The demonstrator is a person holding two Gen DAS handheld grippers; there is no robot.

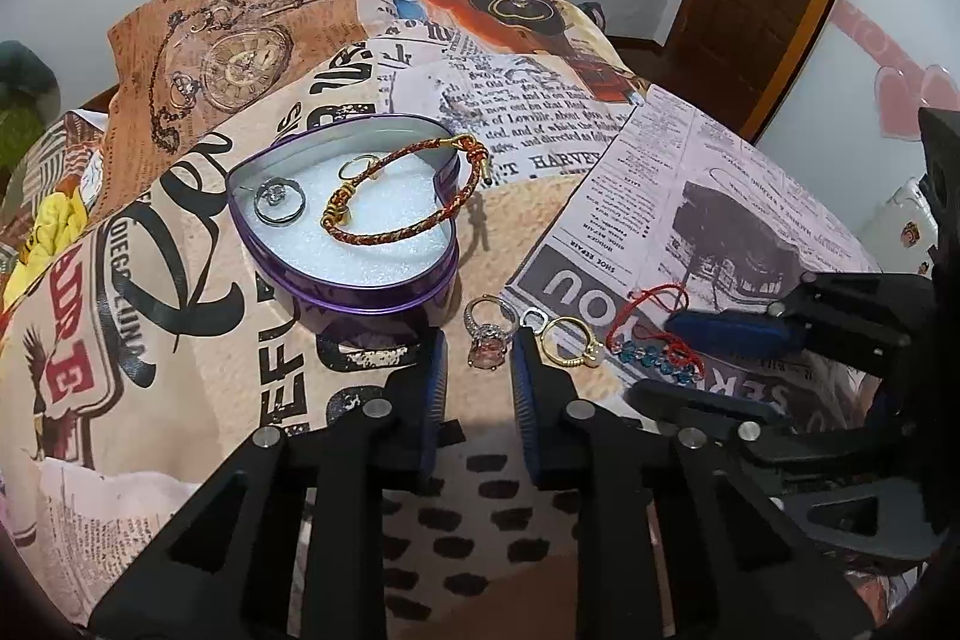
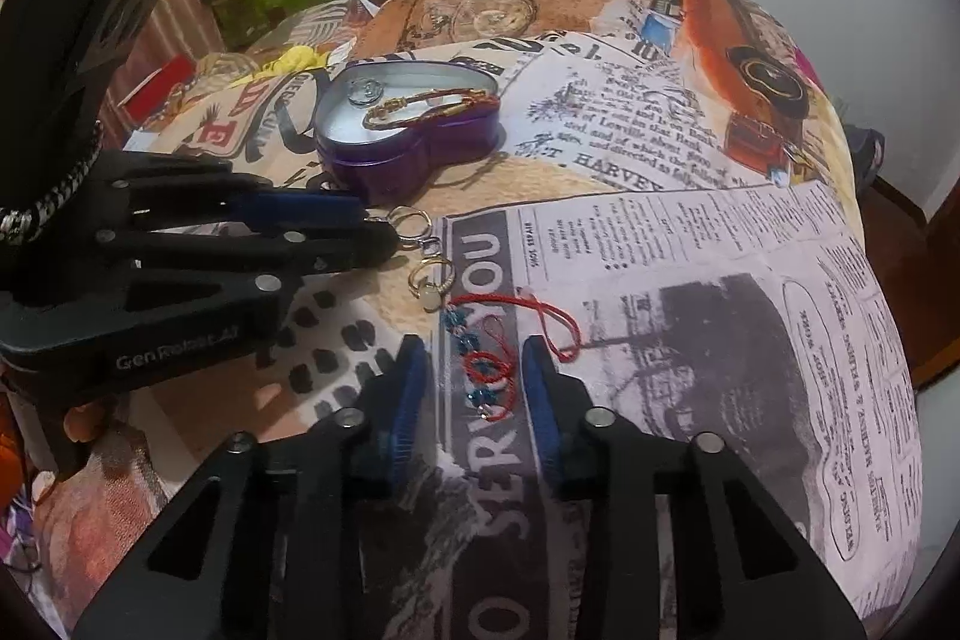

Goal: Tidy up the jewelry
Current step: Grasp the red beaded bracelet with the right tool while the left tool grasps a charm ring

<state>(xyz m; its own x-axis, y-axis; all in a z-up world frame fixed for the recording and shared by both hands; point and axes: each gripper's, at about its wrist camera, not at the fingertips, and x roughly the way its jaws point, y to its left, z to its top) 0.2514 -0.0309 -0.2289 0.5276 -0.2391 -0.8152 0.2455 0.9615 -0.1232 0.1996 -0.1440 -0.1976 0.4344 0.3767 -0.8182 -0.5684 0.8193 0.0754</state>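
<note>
- The printed cloth (image 1: 180,340) is lying under both grippers.
- The purple heart tin (image 1: 342,274) is sitting just ahead-left of the left gripper (image 1: 478,358), holding a braided bracelet (image 1: 396,196).
- The left gripper is gaping wide around the pink-stone ring (image 1: 491,334).
- The right gripper (image 2: 474,370) is straddling the red-cord bracelet (image 2: 498,364), fingers wide apart.
- A gold ring (image 1: 570,340) is resting just outside the left gripper's right finger.

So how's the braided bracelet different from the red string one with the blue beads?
The braided bracelet lies in the purple heart tin, one end hanging over the rim; the red string bracelet lies outside it on the printed cloth.
The braided bracelet is a thick red-and-gold cord with gold fittings; the red string bracelet is thin thread with blue beads.
The braided bracelet holds an open curve; the red string bracelet is loosely tangled.
Neither is gripped.
</note>
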